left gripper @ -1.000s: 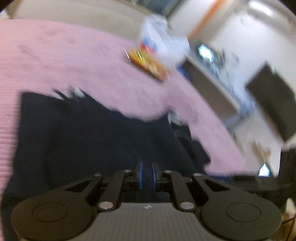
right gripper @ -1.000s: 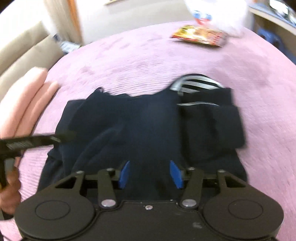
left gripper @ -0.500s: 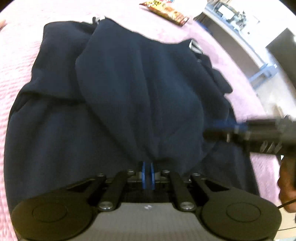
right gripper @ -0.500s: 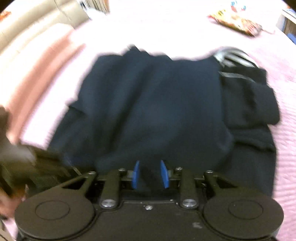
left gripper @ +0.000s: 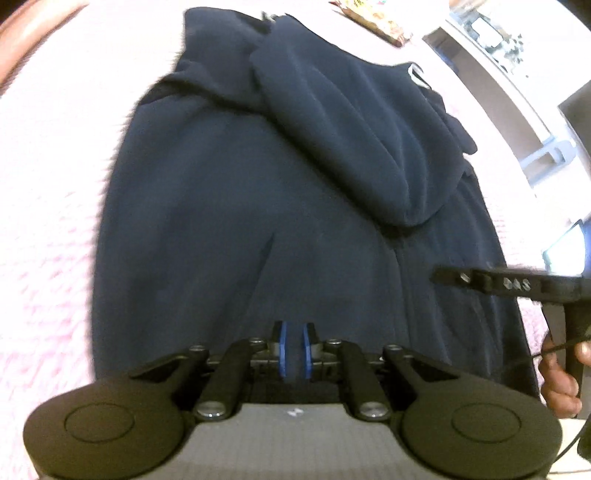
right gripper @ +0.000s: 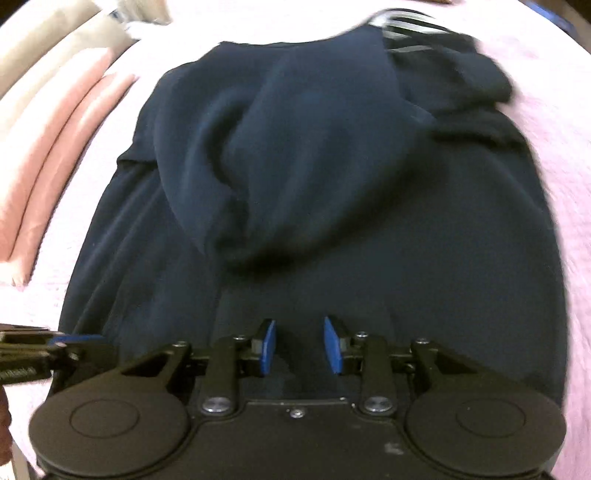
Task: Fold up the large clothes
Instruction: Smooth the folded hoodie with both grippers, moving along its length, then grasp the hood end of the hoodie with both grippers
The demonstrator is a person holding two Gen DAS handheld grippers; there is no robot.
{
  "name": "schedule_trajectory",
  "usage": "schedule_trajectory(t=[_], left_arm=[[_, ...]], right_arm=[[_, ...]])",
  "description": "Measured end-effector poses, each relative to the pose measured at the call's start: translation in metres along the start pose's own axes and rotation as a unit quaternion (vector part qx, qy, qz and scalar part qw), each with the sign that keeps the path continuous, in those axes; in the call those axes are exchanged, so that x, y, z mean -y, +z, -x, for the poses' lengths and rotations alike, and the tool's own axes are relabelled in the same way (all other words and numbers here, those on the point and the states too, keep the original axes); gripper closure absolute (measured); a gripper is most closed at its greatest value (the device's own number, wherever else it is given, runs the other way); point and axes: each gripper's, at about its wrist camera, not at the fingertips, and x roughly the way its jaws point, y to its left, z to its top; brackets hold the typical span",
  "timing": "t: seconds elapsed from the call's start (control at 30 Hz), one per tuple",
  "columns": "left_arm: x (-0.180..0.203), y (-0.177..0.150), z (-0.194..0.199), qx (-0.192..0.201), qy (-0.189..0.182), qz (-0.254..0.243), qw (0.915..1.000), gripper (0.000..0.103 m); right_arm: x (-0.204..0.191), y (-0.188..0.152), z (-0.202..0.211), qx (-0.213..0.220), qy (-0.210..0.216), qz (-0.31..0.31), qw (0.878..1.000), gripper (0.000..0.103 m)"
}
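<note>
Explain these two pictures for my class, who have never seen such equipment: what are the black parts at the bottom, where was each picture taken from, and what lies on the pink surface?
No robot here: a person holds a two-finger gripper in each hand. Each picture comes from a camera on one gripper, looking along its blue-padded fingers. One view shows the left gripper, its pads nearly together with dark cloth between them. The other shows the right gripper, its pads apart. A dark navy garment lies spread on a pink bedspread, a flap folded over its middle. A snack packet lies beyond it.
</note>
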Motion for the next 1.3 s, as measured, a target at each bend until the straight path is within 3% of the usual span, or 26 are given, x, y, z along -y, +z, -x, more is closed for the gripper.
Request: schedule_trajectory(t=[0.03, 0.1, 0.17, 0.3, 0.33, 0.67, 0.83, 0.93, 1.07, 1.17, 1.23, 1.27, 1.3], left_arm=[[-0.001, -0.005, 0.006, 0.005, 0.002, 0.005, 1.0000, 0.092], [-0.005, -0.019, 0.022, 0.007, 0.014, 0.009, 0.9998, 0.089], [-0.012, -0.030, 0.034, 0.006, 0.024, 0.012, 0.9996, 0.080], [-0.042, -0.056, 0.073, 0.006, 0.034, 0.038, 0.9987, 0.047], [-0.046, -0.059, 0.077, 0.007, 0.033, 0.047, 0.9983, 0.045], [-0.082, -0.096, 0.083, -0.034, 0.007, 0.103, 0.9941, 0.044], [-0.091, -0.106, 0.081, -0.044, -0.008, 0.121, 0.9917, 0.037], [-0.098, -0.112, 0.078, -0.049, -0.019, 0.142, 0.9885, 0.038], [-0.111, -0.126, 0.087, -0.026, -0.029, 0.188, 0.9814, 0.038], [-0.118, -0.134, 0.085, -0.044, -0.049, 0.200, 0.9777, 0.037], [-0.120, -0.140, 0.076, -0.066, -0.084, 0.210, 0.9718, 0.037], [-0.121, -0.144, 0.071, -0.075, -0.097, 0.219, 0.9680, 0.037], [-0.119, -0.147, 0.068, -0.073, -0.100, 0.225, 0.9665, 0.038]], right_arm=[[0.004, -0.011, 0.012, 0.004, -0.008, -0.009, 1.000, 0.063], [0.011, -0.032, 0.036, 0.011, -0.024, -0.028, 0.999, 0.044], [0.016, -0.052, 0.059, 0.016, -0.038, -0.051, 0.998, 0.034], [0.025, -0.076, 0.092, 0.018, -0.074, -0.076, 0.994, 0.028], [0.030, -0.083, 0.099, 0.016, -0.083, -0.081, 0.993, 0.028], [0.077, -0.139, 0.113, -0.024, -0.117, -0.192, 0.974, 0.027], [0.087, -0.151, 0.114, -0.019, -0.100, -0.230, 0.968, 0.027], [0.087, -0.154, 0.108, -0.024, -0.088, -0.235, 0.968, 0.027], [0.089, -0.158, 0.102, -0.031, -0.071, -0.234, 0.969, 0.027], [0.086, -0.158, 0.096, -0.039, -0.058, -0.231, 0.970, 0.026], [0.082, -0.157, 0.093, -0.043, -0.052, -0.227, 0.972, 0.025], [0.080, -0.156, 0.092, -0.045, -0.053, -0.223, 0.972, 0.026], [0.079, -0.155, 0.091, -0.048, -0.053, -0.218, 0.973, 0.036]])
